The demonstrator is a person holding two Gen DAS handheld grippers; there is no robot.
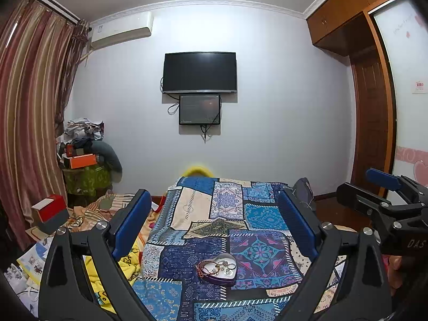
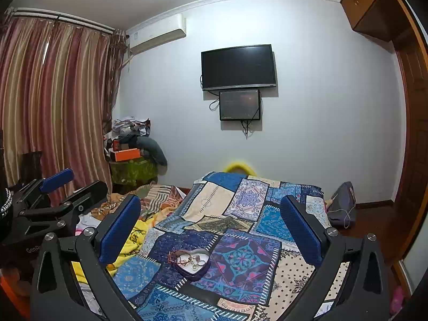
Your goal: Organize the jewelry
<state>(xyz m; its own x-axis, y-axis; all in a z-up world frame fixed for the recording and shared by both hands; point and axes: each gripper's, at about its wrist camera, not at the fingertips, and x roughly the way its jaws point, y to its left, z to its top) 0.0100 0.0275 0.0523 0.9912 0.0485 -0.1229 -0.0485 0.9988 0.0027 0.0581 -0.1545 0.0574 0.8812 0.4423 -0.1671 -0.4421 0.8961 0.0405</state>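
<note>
A purple heart-shaped tin box [image 1: 220,269] with a white interior lies on the blue patchwork bedspread [image 1: 256,214] of the bed, holding a jumble of rings, beaded bracelets and small jewelry pieces [image 1: 216,266]. The left gripper [image 1: 214,214] with blue-padded fingers is spread wide and empty, raised above and behind the box. The right gripper [image 2: 211,219] is likewise released and holds nothing, with the box [image 2: 190,262] lying low between its fingers.
</note>
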